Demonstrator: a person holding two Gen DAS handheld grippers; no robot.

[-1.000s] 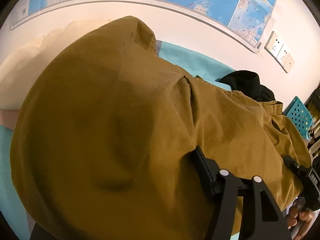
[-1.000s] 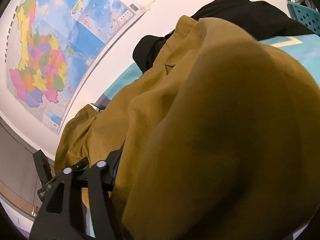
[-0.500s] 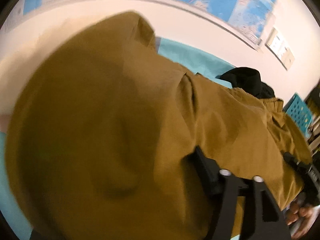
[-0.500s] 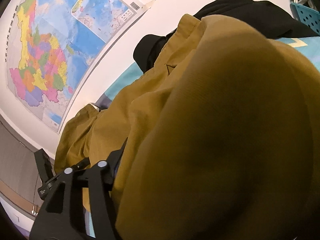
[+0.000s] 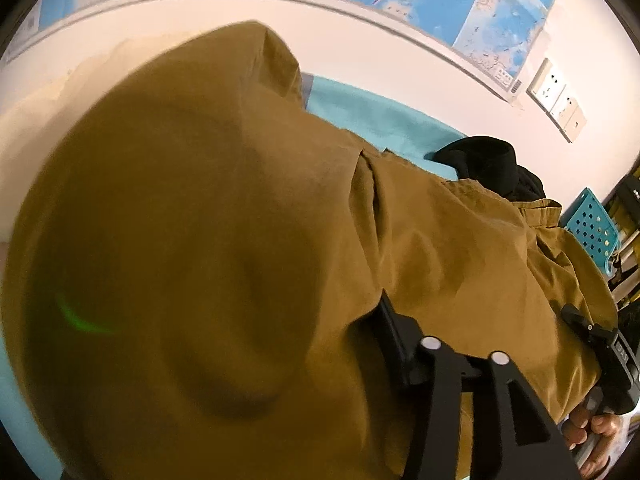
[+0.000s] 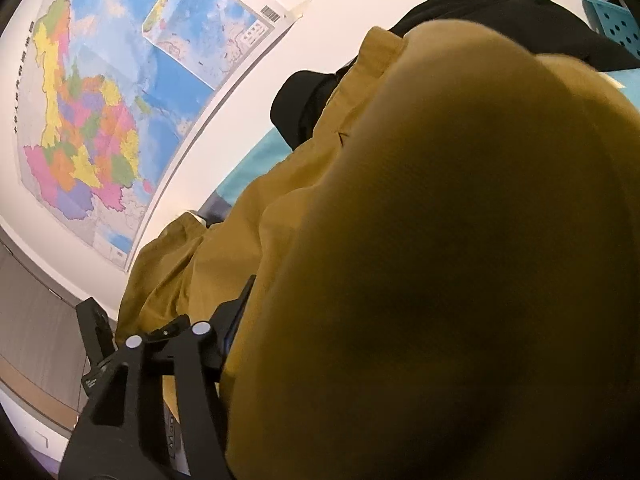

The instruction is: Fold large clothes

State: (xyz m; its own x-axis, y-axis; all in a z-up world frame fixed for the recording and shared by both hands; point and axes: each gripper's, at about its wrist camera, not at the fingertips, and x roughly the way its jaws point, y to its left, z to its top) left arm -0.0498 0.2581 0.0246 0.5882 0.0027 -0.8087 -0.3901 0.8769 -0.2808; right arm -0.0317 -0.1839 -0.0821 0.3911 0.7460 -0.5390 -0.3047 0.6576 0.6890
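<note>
A large mustard-brown garment fills most of both views, held up and stretched between my two grippers. My left gripper is shut on one edge of the garment, with cloth draped over its fingers. My right gripper is shut on the other edge of the garment. The right gripper also shows at the far right of the left wrist view, and the left gripper at the lower left of the right wrist view. The fingertips are hidden by cloth.
A teal sheet lies under the garment. A black garment lies at the wall end, also in the right wrist view. A blue perforated basket stands at right. A map and wall sockets are on the wall.
The garment has stayed gripped in both grippers. The left view has dropped slightly toward the cloth, and the cloth bulges closer to the right camera.
</note>
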